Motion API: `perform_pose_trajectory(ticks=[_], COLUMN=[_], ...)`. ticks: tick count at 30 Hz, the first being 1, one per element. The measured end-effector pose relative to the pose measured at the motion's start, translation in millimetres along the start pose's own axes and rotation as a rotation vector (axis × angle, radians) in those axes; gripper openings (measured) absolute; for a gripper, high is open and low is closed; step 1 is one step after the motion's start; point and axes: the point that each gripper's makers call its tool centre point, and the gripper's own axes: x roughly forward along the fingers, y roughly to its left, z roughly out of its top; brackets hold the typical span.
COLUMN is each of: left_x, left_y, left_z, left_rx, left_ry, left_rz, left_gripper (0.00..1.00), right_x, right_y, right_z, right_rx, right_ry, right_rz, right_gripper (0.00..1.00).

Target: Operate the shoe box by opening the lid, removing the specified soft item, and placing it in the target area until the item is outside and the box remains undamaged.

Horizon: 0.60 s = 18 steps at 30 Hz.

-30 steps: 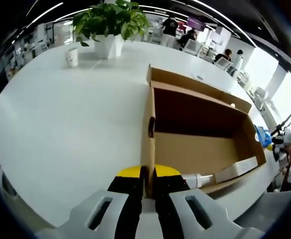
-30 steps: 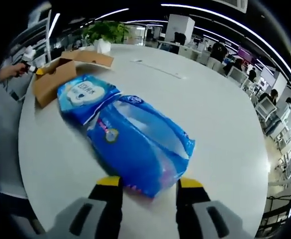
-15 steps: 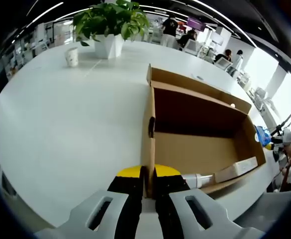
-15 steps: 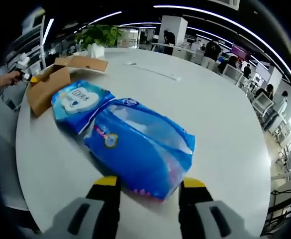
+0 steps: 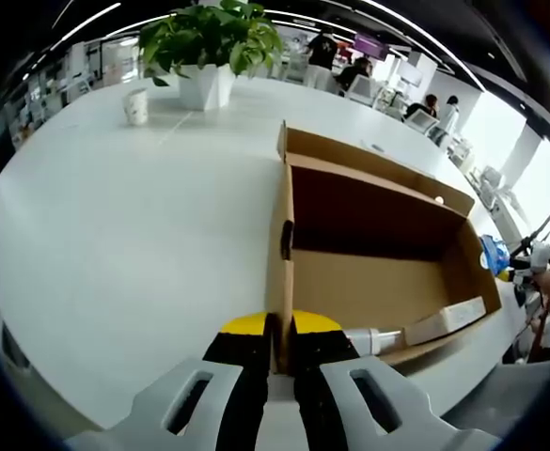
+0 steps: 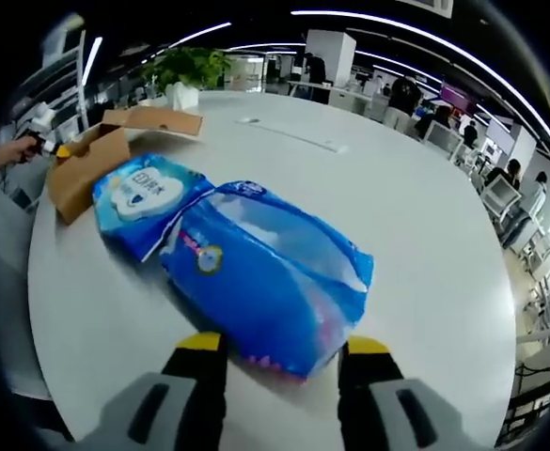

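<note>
The brown cardboard shoe box (image 5: 369,272) lies open on the white table (image 5: 133,225). My left gripper (image 5: 279,334) is shut on the box's near wall, one yellow-tipped jaw on each side. A white slip (image 5: 448,319) lies inside the box at its right end. In the right gripper view the box (image 6: 96,155) sits far off at the upper left. Two soft blue packs lie on the table: a large one (image 6: 270,272) and a smaller one (image 6: 148,202) behind it. My right gripper (image 6: 279,352) is open, its jaws straddling the near end of the large pack.
A potted plant (image 5: 209,47) and a paper cup (image 5: 136,106) stand at the far side of the table. A hand (image 6: 16,150) with the left gripper shows beside the box. People sit at desks in the background. The table edge runs close on the right (image 5: 486,352).
The right gripper view has shifted slightly; the packs and box lie as before. The left gripper has not moved.
</note>
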Motion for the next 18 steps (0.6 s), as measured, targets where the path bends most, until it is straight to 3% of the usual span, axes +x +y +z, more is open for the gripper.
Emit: perform_pose_trajectory(ticks=[11,18], left_x=[0,0], left_y=[-0.9,-0.2], left_z=[-0.2,0.0], left_rx=[-0.004,-0.008], left_ry=[0.001,-0.003], left_rz=[-0.002,-0.007], left_gripper=[0.05,0.05], right_x=[0,-13], right_y=[-4,3], right_z=[0.2,6.1], right_rx=[-0.007,-0.018], right_ry=[0.011,-0.012], right_rz=[-0.002,-0.013], right_gripper=[0.42,0.46])
